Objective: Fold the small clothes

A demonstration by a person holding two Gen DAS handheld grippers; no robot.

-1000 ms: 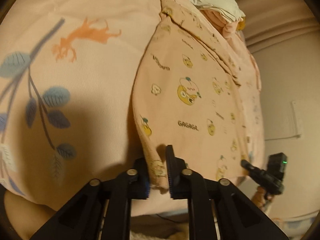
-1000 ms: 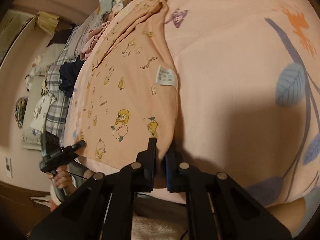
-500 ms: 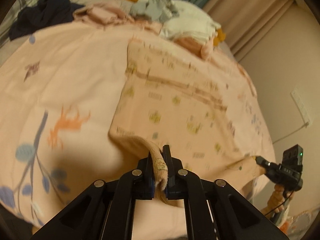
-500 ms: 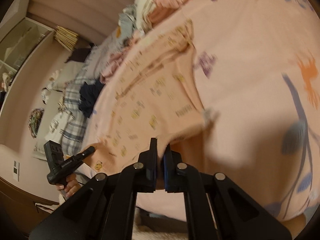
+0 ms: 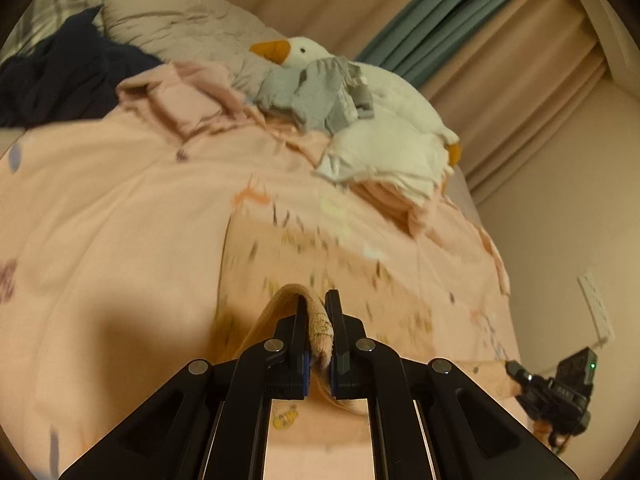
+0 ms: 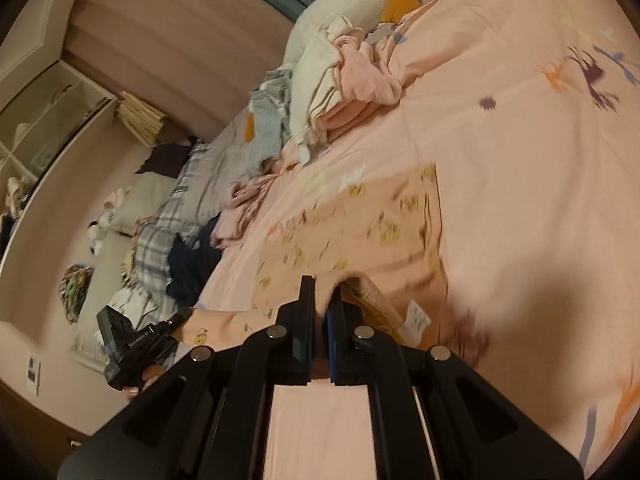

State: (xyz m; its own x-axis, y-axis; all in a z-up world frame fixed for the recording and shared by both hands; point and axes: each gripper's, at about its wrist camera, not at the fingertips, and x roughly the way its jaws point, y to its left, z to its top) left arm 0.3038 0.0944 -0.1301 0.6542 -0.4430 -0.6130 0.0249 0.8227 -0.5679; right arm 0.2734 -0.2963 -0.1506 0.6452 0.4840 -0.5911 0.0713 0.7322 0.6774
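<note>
Both tongs [image 5: 316, 334] [image 6: 320, 328] now higher, clamped on garment [image 5: 320, 264] hem corners above bedspread [image 5: 100, 220].

Your bed [image 5: 100, 240] carries a pink duvet; upper frame, a goose plush [image 5: 384, 92] and navy garment [image 5: 60, 80] lie there.

Left hand-held gripper [image 5: 318, 320] clamped shut, right hand-held gripper [image 6: 320, 312] same, both angled down

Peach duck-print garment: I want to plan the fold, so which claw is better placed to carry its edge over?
Neither clearly. The left claw and the right claw are each shut on a near corner of the peach duck-print garment, lifted off the pink bedspread. They should probably carry it together.
</note>
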